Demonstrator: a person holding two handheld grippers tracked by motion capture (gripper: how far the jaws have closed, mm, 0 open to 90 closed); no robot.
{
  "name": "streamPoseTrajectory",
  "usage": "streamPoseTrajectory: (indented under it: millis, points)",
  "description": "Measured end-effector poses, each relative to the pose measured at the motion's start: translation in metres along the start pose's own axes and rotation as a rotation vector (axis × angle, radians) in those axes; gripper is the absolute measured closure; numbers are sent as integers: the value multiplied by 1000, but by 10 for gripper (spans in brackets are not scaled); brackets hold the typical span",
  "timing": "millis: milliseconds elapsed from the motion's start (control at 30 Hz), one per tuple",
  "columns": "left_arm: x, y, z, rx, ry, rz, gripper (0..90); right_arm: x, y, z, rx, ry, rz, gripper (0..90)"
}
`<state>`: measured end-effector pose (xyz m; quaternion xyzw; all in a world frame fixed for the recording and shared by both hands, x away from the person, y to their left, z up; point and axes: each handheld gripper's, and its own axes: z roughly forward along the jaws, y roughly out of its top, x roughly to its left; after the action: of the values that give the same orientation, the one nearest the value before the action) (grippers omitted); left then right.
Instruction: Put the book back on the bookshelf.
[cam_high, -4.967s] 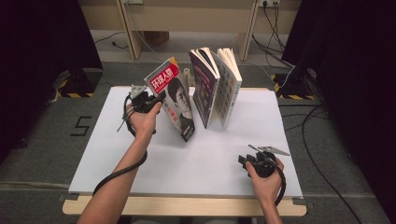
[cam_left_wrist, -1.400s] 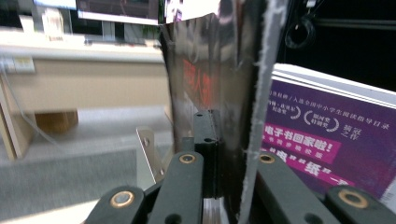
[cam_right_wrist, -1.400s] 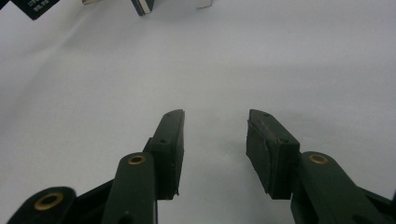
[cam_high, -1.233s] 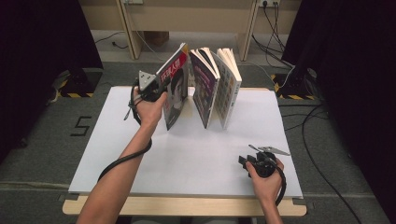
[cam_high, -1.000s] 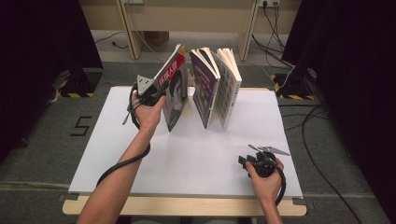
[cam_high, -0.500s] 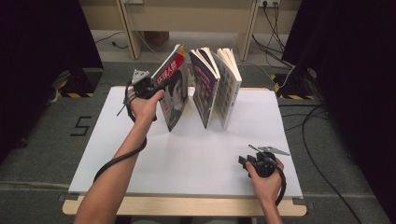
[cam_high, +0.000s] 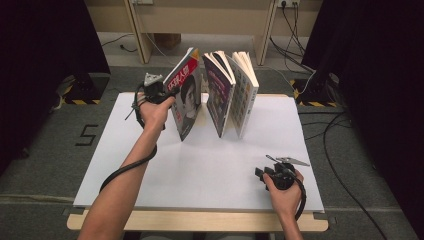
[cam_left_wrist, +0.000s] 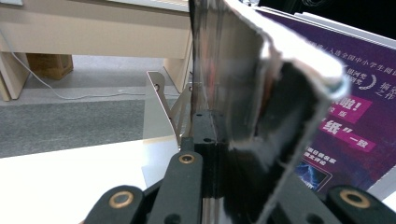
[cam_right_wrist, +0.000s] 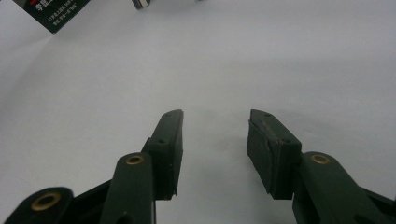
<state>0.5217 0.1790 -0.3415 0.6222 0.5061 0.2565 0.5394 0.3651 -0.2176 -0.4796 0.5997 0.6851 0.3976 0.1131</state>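
Left gripper (cam_high: 159, 92) fingers are clamped flat on the upper edge of the red-cover magazine (cam_high: 186, 100); in the left gripper view the fingers (cam_left_wrist: 205, 135) sit closed on the glossy pages with no gap, magazine (cam_left_wrist: 252, 84) rising straight up out of them. Right gripper (cam_high: 265, 174) rests on the bench (cam_high: 210, 165) at the near right, well apart from everything; its fingers (cam_right_wrist: 170, 140) are spread wide with bare white surface between them, holding nothing.

Progress, my read: magazine is up on its bottom edge at the left end of the row, near the purple-cover book (cam_high: 220, 97) but with a visible gap; it isn't square yet, top leaning left and away from the row, foot closer to the book. The purple-cover book and the pale-cover book (cam_high: 245, 95) beside it already stand on their own, fanned slightly open. Left to do: tip the magazine upright or against the purple-cover book, check that it holds, let go.

Orientation: the magazine's long axis runs bottom edge to top edge, tilted off vertical; the front cover with the portrait faces the person's side and a bit down; it stands on the bench's far-left-of-centre area, just left of the row; whether the foot is fully on the surface or slightly lifted, cannot tell.
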Motion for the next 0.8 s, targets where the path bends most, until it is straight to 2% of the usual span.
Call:
streamPoseTrajectory:
  millis: [133, 200, 333, 367, 567, 667, 733, 800]
  points:
    - [0, -3, -1, -58, 24, 19, 862, 1, 0, -1, -14, 3, -13, 562]
    - [-1, -5, 0, -103, 31, 50, 863, 3, 0, -2, -18, 6, 1, 565]
    - [1, -14, 3, -154, 61, 57, 863, 3, 1, -2, -18, 5, 3, 565]
    - [1, -15, 3, -158, 61, 54, 862, 1, 1, -1, -22, 6, -12, 565]
    - [0, -14, 4, -144, 39, 51, 855, -1, 1, -2, -25, -1, -3, 564]
    - [0, -14, 3, -139, 32, 32, 830, 0, 1, -1, -21, 1, -1, 564]
    - [1, -15, 2, -140, 23, 1, 789, 0, 1, -1, -21, -1, -7, 564]
    - [1, -17, 0, -144, 20, -8, 760, 0, 0, -2, -18, 1, 2, 564]
